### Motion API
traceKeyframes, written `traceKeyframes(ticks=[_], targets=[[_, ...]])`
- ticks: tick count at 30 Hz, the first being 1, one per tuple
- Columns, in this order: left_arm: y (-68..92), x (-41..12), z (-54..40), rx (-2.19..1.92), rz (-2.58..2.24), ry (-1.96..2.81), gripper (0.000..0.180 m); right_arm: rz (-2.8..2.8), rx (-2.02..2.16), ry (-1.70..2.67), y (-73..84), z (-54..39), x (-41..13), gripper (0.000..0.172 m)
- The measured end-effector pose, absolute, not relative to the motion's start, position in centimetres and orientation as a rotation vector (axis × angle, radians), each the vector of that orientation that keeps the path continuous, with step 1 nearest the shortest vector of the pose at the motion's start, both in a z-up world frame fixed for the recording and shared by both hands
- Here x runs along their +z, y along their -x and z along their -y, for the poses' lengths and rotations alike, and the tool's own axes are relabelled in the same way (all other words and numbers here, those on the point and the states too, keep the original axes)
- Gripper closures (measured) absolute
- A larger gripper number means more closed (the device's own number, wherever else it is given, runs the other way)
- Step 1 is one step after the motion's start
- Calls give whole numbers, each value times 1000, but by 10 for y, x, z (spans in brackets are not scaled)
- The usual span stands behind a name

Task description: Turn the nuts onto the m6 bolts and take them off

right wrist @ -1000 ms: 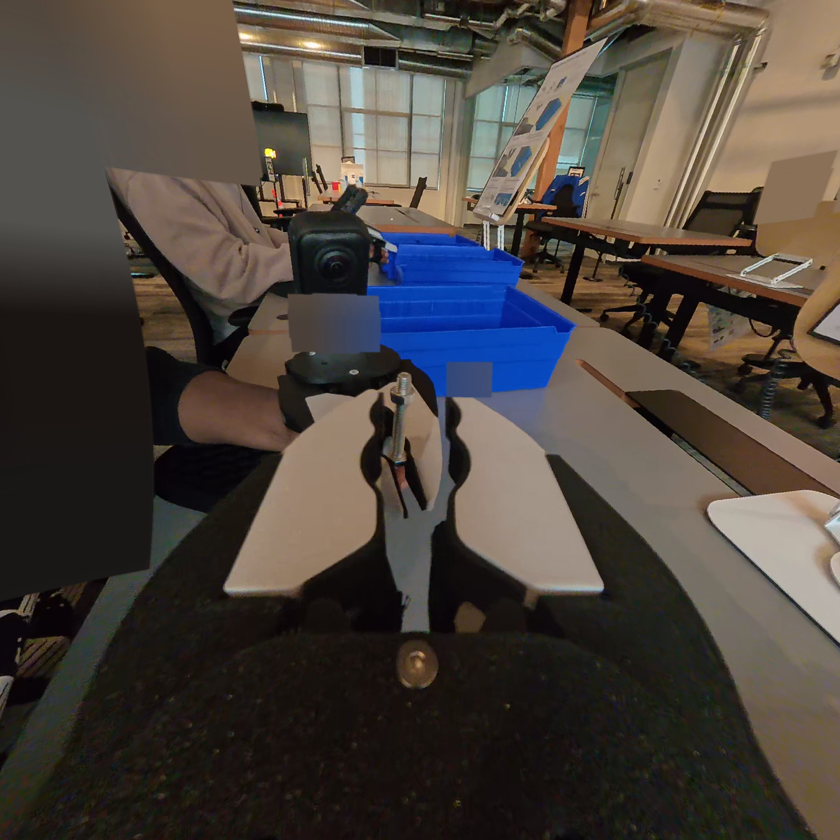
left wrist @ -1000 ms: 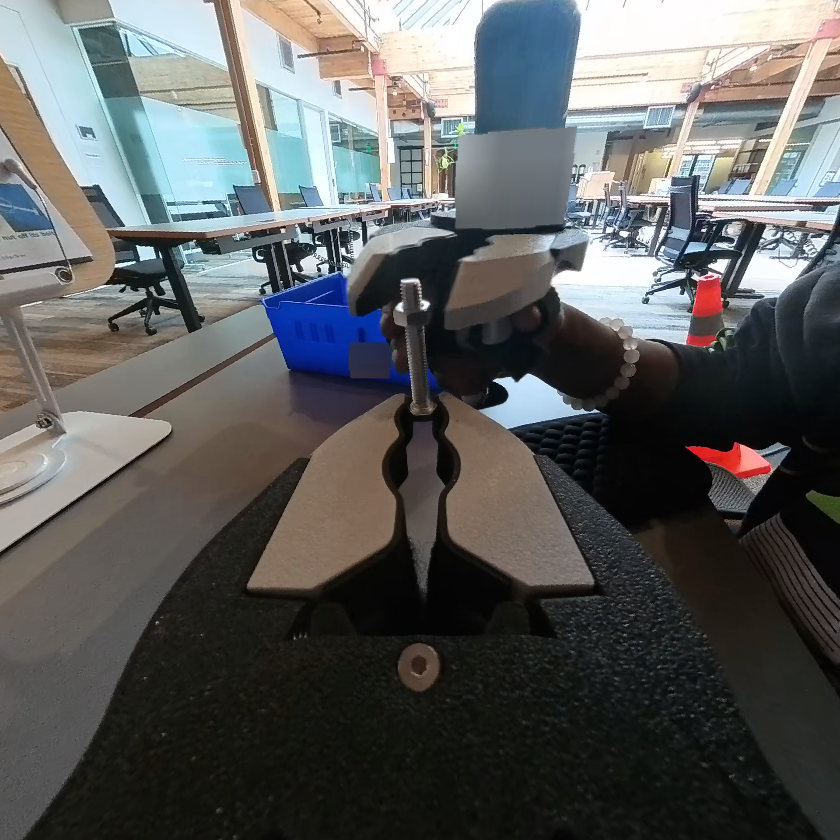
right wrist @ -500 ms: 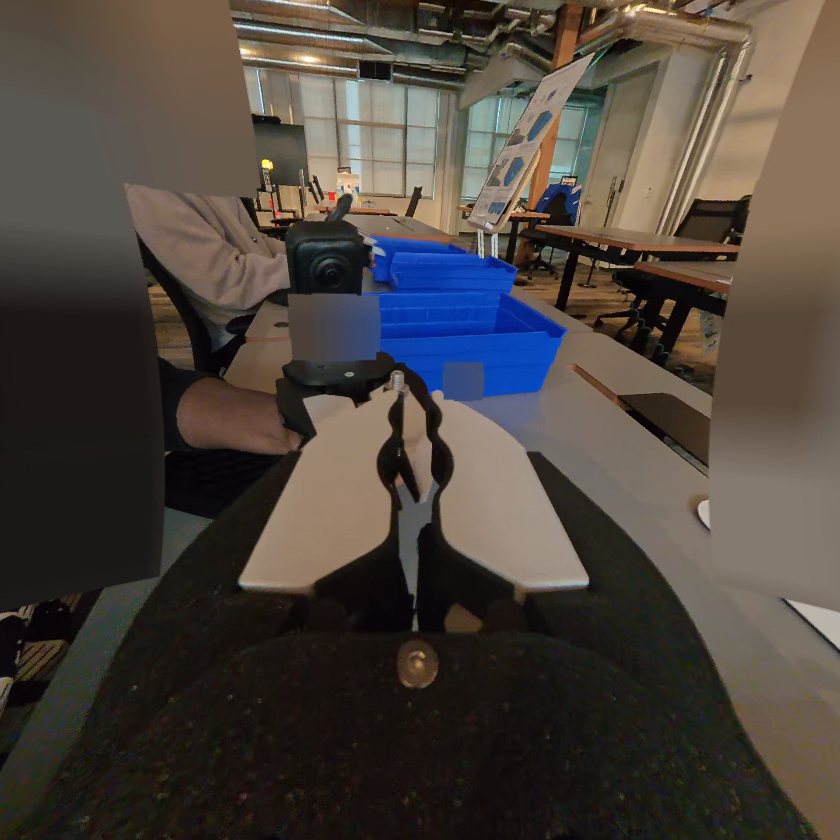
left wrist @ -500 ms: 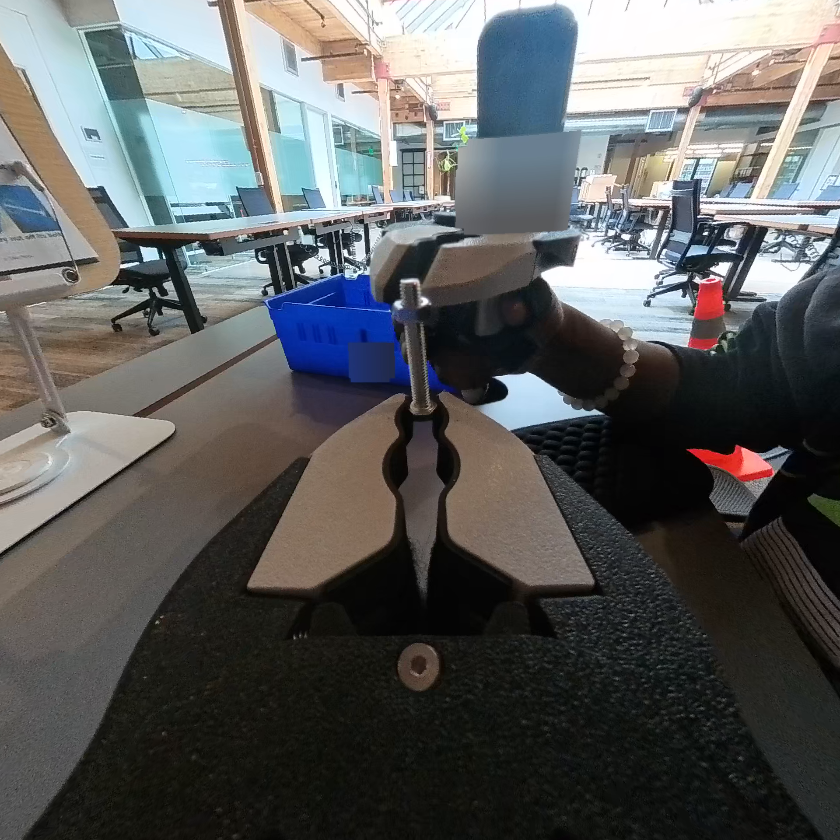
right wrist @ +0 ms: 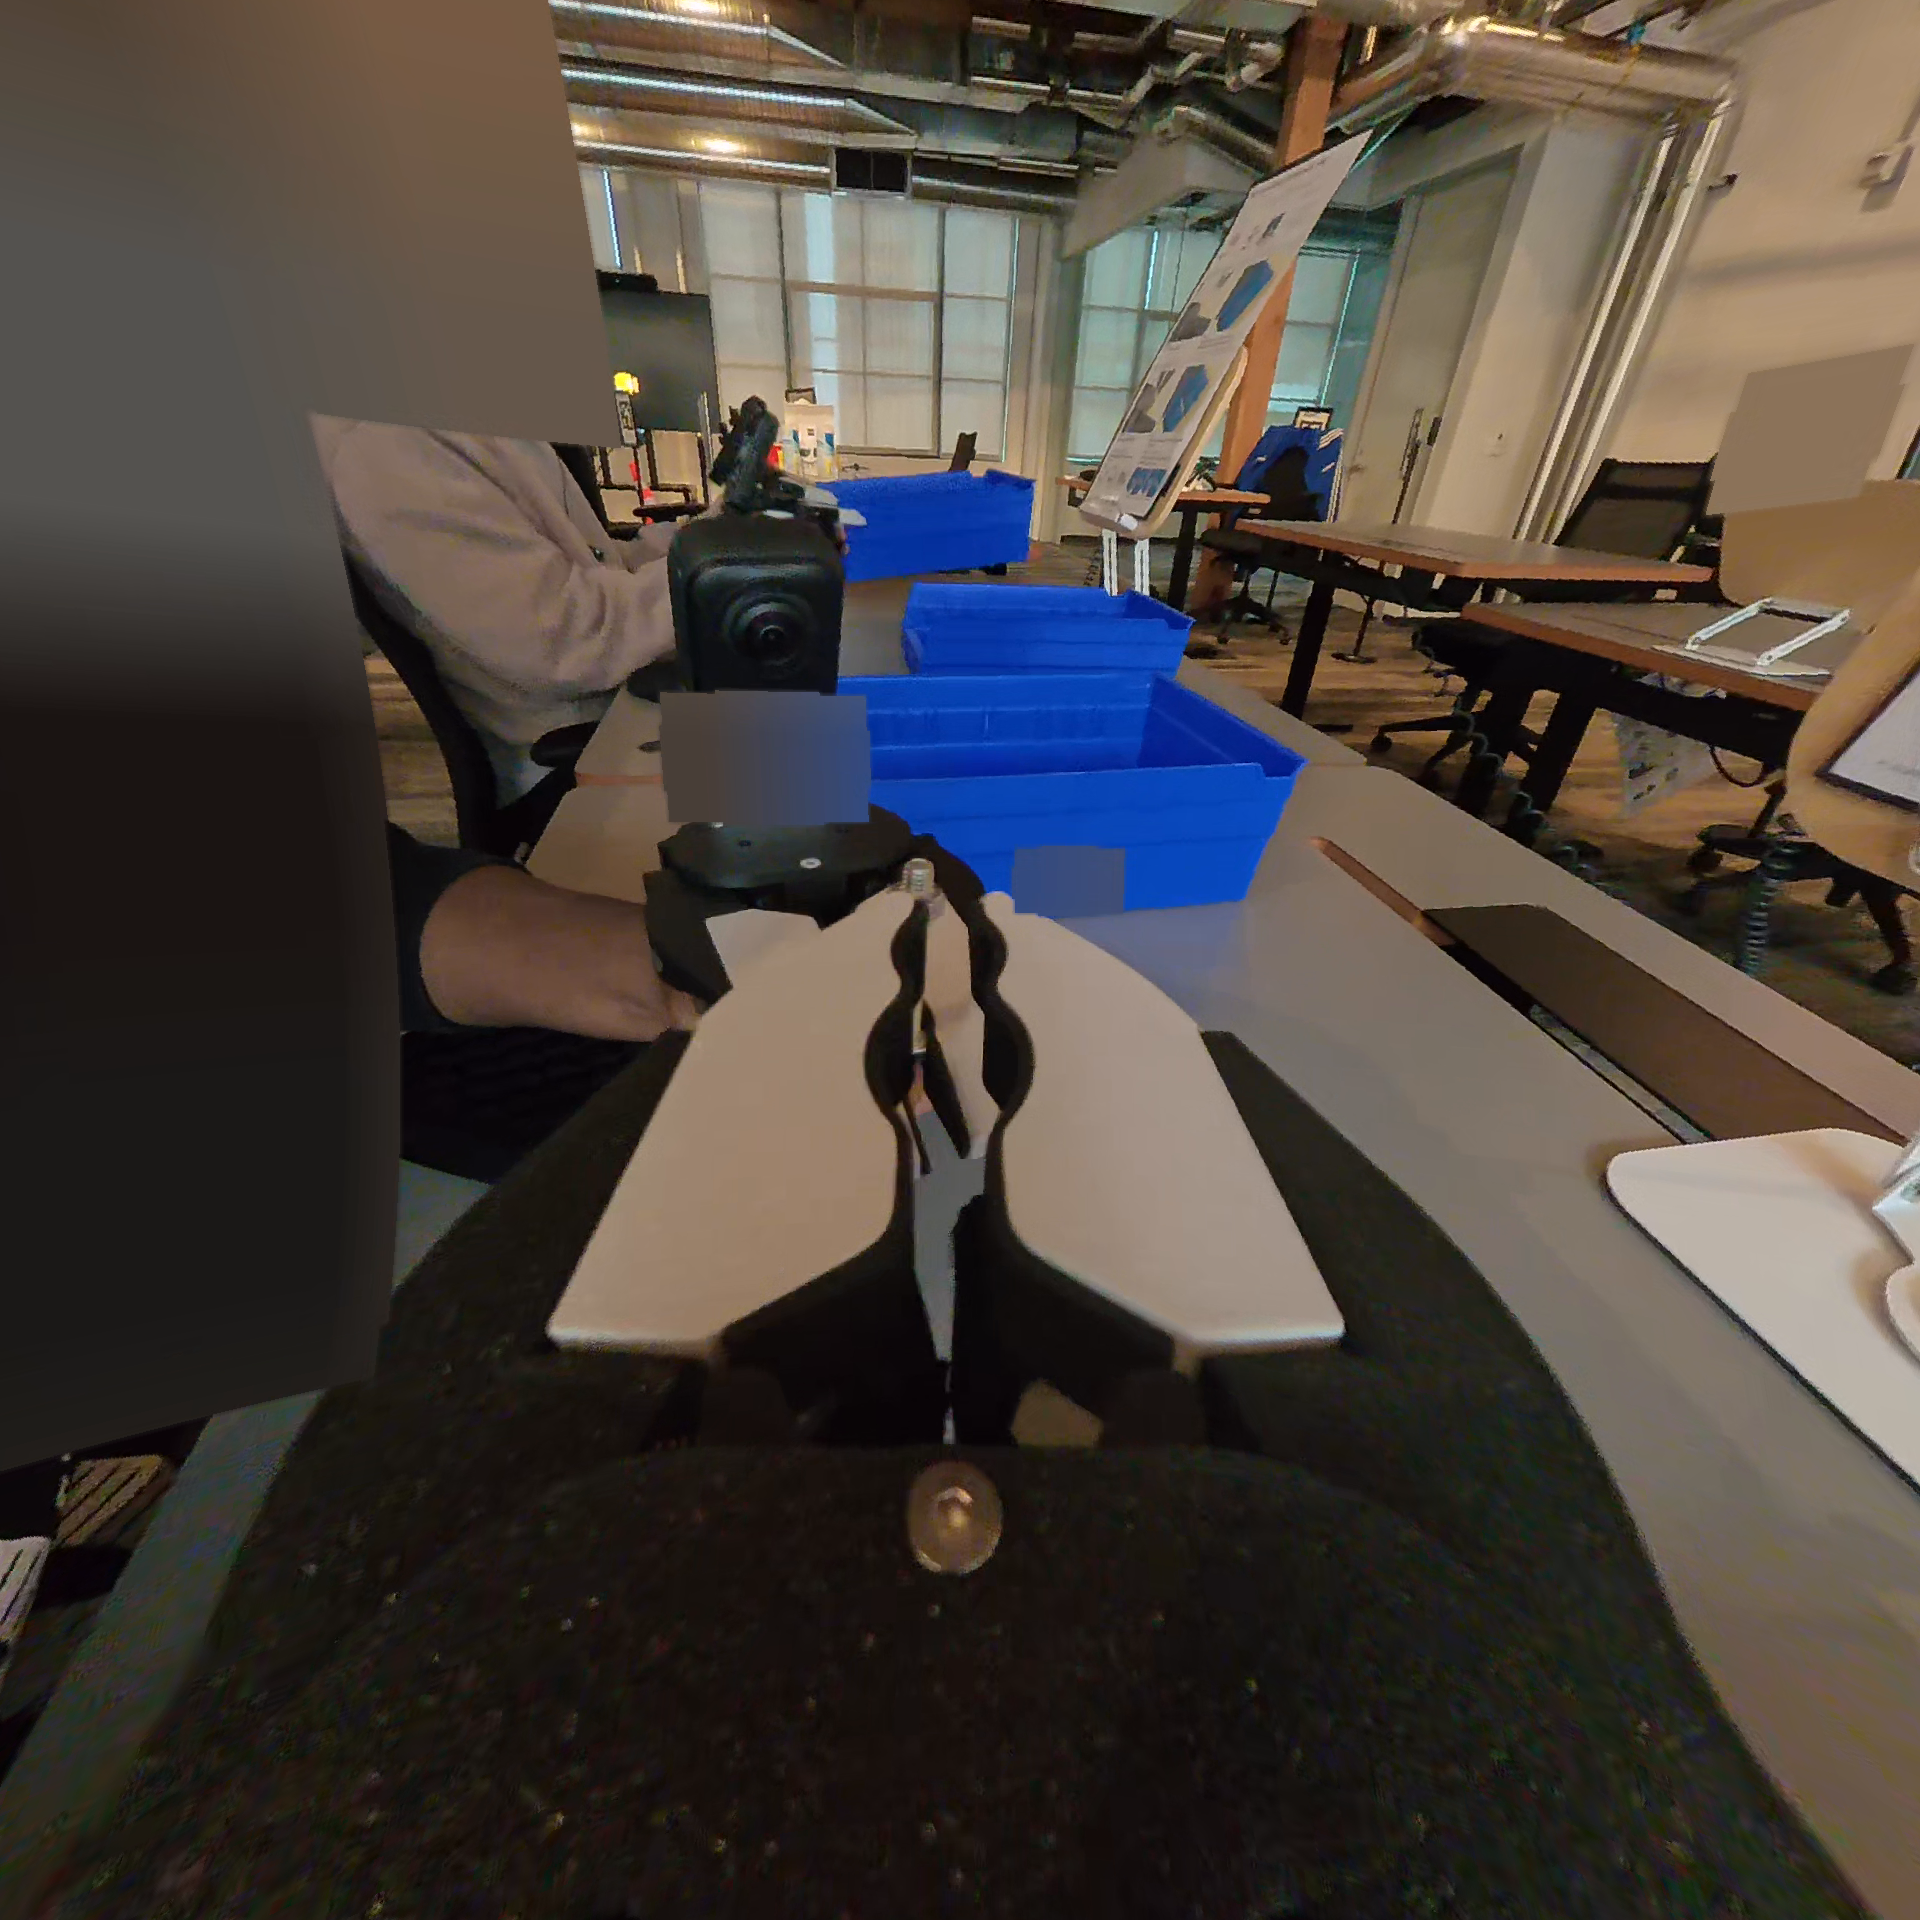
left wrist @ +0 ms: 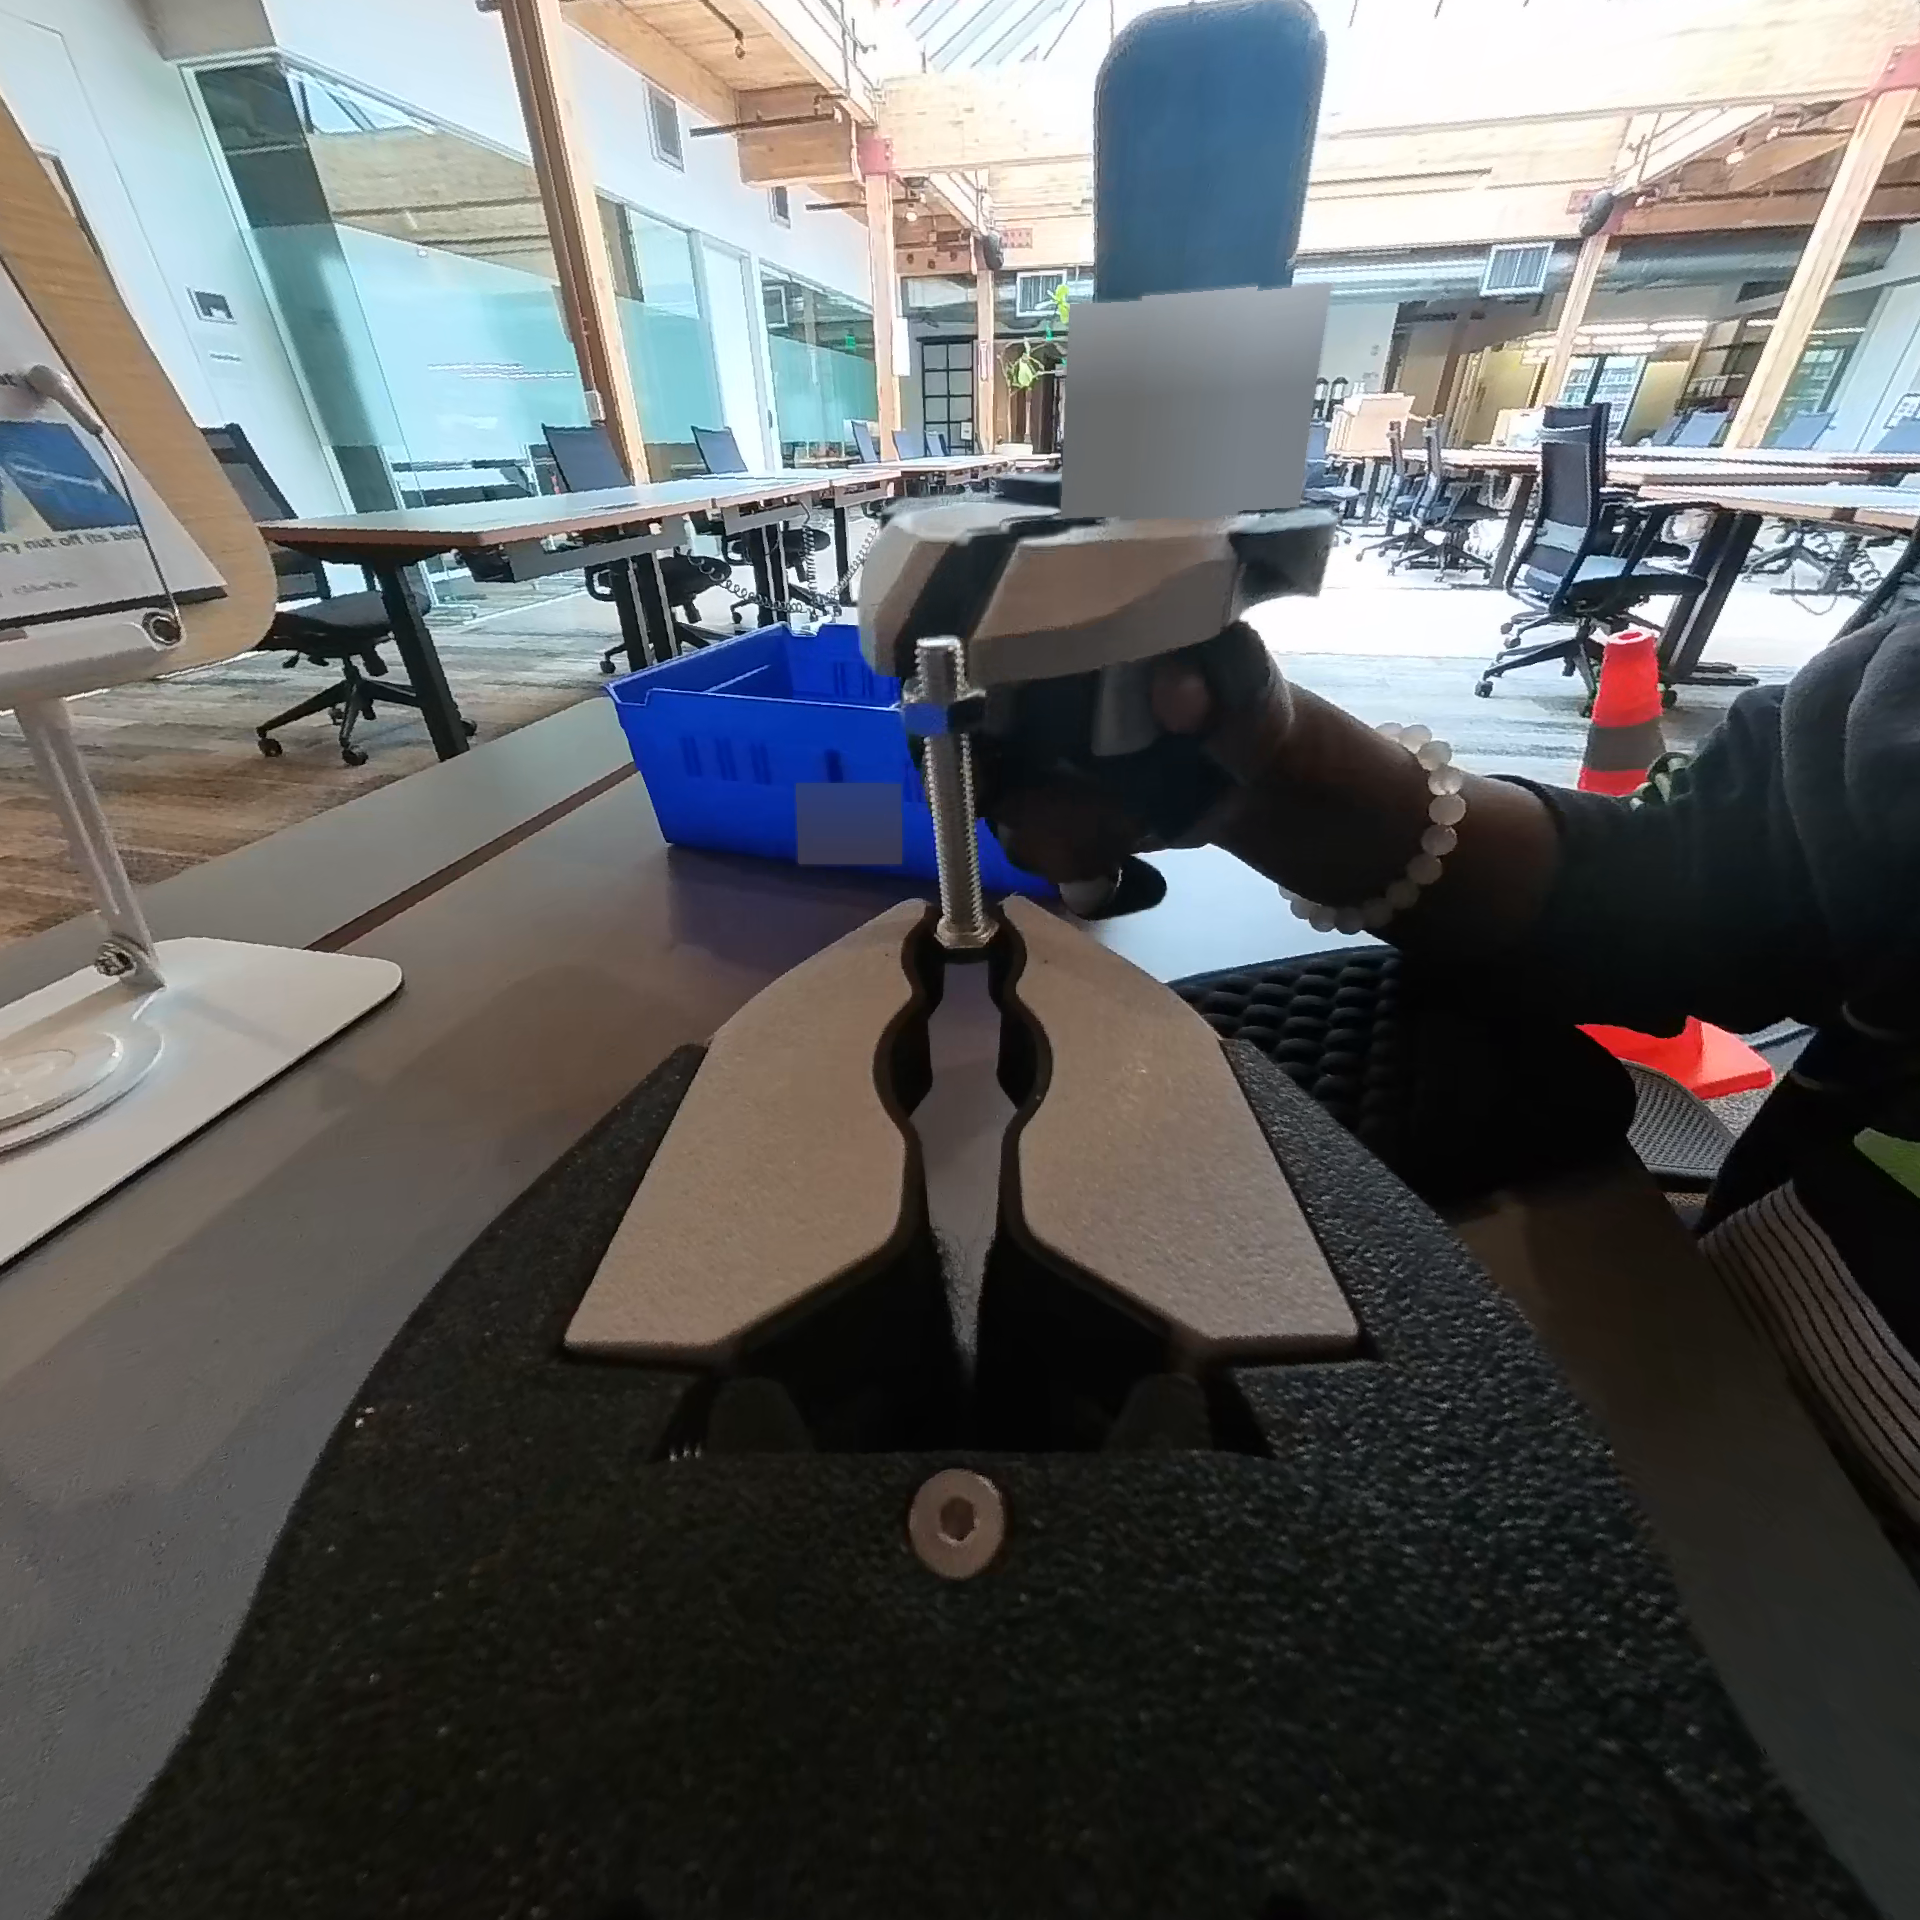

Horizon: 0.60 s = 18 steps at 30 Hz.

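In the left wrist view, my left gripper is shut on the head of a silver bolt, which it holds upright above the grey table. My right gripper comes in from the right at the bolt's top. Its fingers are closed on the nut just below the threaded tip. In the right wrist view, my right gripper is shut at its tips around the nut, and the bolt's end sticks up above it. The left gripper's black body sits just behind.
A blue bin stands on the table behind the bolt, and more blue bins lie farther back. A white stand base is at the left. A seated person is at the same table. An orange cone stands on the floor. There is about 5 cm between the tips of the two grippers.
My right gripper was open around the bolt's top, then closed on the nut and has swung round the bolt. The left gripper and bolt have stayed put.
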State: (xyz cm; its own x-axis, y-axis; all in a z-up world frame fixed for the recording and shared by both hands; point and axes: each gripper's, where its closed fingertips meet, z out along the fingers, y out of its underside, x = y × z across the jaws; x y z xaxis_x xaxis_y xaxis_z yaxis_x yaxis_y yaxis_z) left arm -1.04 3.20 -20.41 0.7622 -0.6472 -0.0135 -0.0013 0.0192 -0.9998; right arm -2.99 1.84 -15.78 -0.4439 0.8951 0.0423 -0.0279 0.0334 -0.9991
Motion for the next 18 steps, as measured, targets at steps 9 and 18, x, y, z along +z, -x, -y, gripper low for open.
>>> traceKeyframes(ticks=[9,18], targets=[[8,-204,-31,-546,-562,1480,173,1555,1508,927,34,-16,-162,152],[9,-204,-31,-546,-561,1481,173,1554,1528,919,33,-14,-160,143]])
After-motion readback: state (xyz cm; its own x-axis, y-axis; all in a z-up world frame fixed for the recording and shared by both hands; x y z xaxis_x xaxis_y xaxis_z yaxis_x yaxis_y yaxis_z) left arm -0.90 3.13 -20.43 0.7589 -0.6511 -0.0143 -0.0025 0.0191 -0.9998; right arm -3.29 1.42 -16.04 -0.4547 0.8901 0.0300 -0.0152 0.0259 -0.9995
